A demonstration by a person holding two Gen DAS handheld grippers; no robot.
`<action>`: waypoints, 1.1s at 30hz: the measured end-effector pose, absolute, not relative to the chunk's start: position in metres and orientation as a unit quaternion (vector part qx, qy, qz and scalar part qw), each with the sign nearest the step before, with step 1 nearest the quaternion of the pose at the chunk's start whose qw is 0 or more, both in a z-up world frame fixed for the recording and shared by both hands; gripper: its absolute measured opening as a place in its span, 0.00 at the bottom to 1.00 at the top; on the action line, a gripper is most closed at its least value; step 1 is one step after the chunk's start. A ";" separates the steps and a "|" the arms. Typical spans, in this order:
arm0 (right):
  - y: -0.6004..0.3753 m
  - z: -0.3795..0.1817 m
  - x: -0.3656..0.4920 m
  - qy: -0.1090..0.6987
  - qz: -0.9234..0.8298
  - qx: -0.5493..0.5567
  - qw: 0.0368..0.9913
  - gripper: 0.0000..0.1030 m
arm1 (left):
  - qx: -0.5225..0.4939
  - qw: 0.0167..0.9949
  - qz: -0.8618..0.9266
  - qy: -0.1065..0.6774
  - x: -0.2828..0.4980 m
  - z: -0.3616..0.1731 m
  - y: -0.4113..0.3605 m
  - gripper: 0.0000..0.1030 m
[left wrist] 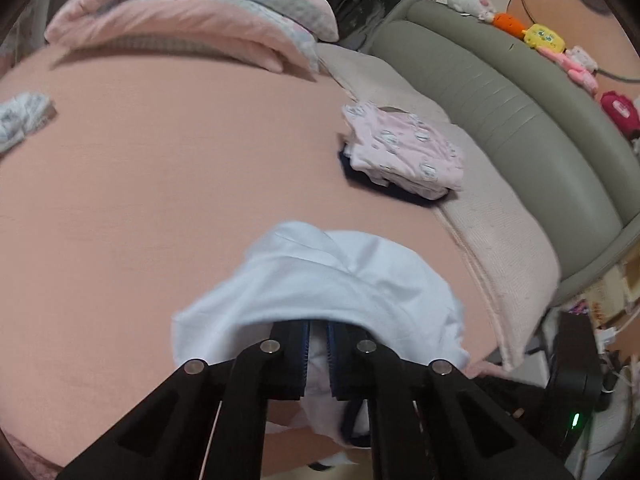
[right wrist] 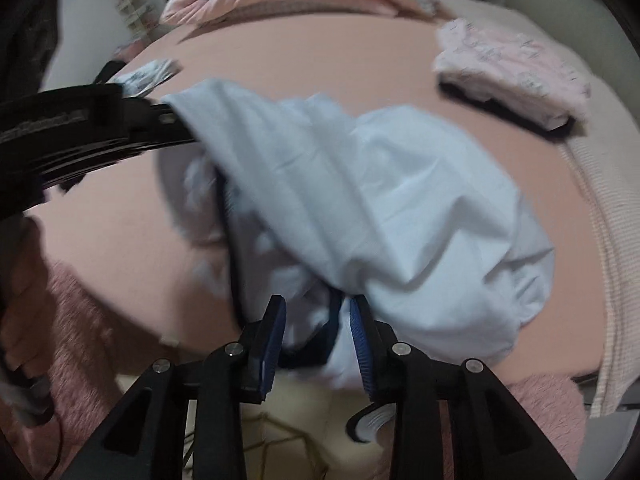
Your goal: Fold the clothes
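A light blue garment (left wrist: 340,288) with dark navy trim lies bunched on the pink bed sheet (left wrist: 160,168). My left gripper (left wrist: 318,328) is shut on a fold of it, and the cloth drapes over the fingertips. In the right wrist view the same garment (right wrist: 380,208) spreads across the middle. My right gripper (right wrist: 318,312) has its jaws apart, with cloth and navy trim lying between the blue pads (right wrist: 276,340). The left gripper's black body (right wrist: 100,128) enters from the left and holds the garment's far edge.
A folded pink printed garment on a dark one (left wrist: 404,152) lies near the bed's right edge, also in the right wrist view (right wrist: 516,72). A small white patterned garment (left wrist: 24,120) lies far left. Pink pillows (left wrist: 192,16) sit at the head. A grey-green padded rail (left wrist: 520,120) carries plush toys (left wrist: 544,38).
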State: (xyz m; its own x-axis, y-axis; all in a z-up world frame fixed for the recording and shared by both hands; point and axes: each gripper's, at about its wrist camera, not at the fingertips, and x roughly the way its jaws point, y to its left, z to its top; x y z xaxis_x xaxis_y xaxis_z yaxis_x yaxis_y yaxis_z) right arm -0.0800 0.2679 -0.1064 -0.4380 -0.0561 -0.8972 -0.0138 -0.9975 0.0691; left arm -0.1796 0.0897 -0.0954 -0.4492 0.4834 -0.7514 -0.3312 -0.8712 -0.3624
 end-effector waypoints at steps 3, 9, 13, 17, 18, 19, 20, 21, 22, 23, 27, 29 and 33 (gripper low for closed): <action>0.285 -0.114 -0.089 -0.012 -0.857 0.513 -0.039 0.29 | -0.477 0.235 0.844 -0.076 -0.179 -0.100 0.082 0.06; 0.308 -0.079 -0.088 -0.018 -0.892 0.447 -0.072 0.05 | -0.501 0.285 0.812 -0.094 -0.164 -0.106 0.074 0.10; 0.313 -0.025 -0.072 -0.038 -0.923 0.377 -0.064 0.05 | -0.503 0.269 0.815 -0.099 -0.169 -0.109 0.092 0.46; 0.302 0.008 -0.058 -0.027 -0.939 0.339 -0.046 0.05 | -0.504 0.253 0.819 -0.103 -0.174 -0.113 0.110 0.60; 0.298 0.010 -0.056 -0.019 -0.939 0.339 -0.043 0.05 | -0.504 0.249 0.820 -0.105 -0.176 -0.114 0.114 0.59; 0.297 0.009 -0.057 -0.017 -0.939 0.341 -0.041 0.05 | -0.505 0.245 0.821 -0.106 -0.177 -0.114 0.119 0.59; 0.295 0.008 -0.059 -0.017 -0.938 0.343 -0.039 0.05 | -0.505 0.241 0.822 -0.107 -0.178 -0.115 0.123 0.59; 0.296 0.007 -0.057 -0.021 -0.938 0.343 -0.038 0.05 | -0.506 0.240 0.821 -0.116 -0.180 -0.116 0.125 0.59; 0.297 0.006 -0.054 -0.024 -0.939 0.341 -0.037 0.05 | -0.502 0.237 0.821 -0.132 -0.184 -0.115 0.123 0.59; 0.298 0.006 -0.051 -0.028 -0.940 0.339 -0.035 0.05 | -0.491 0.224 0.832 -0.130 -0.187 -0.111 0.121 0.59; 0.298 -0.009 -0.048 -0.027 -0.927 0.373 -0.029 0.05 | -0.488 0.166 0.851 -0.094 -0.199 -0.106 0.108 0.05; 0.297 -0.022 -0.049 -0.041 -0.916 0.399 -0.008 0.06 | -0.495 0.166 0.846 -0.111 -0.204 -0.105 0.095 0.05; 0.283 -0.055 -0.059 -0.025 -0.888 0.459 0.018 0.24 | -0.468 0.167 0.856 -0.140 -0.198 -0.084 0.065 0.03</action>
State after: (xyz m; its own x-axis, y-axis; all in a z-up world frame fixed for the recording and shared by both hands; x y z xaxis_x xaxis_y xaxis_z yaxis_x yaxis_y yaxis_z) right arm -0.0589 0.2826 -0.0552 -0.5775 -0.0540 -0.8146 0.0086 -0.9982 0.0600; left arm -0.1985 0.0651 -0.0840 -0.5055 0.4167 -0.7555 -0.1539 -0.9051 -0.3963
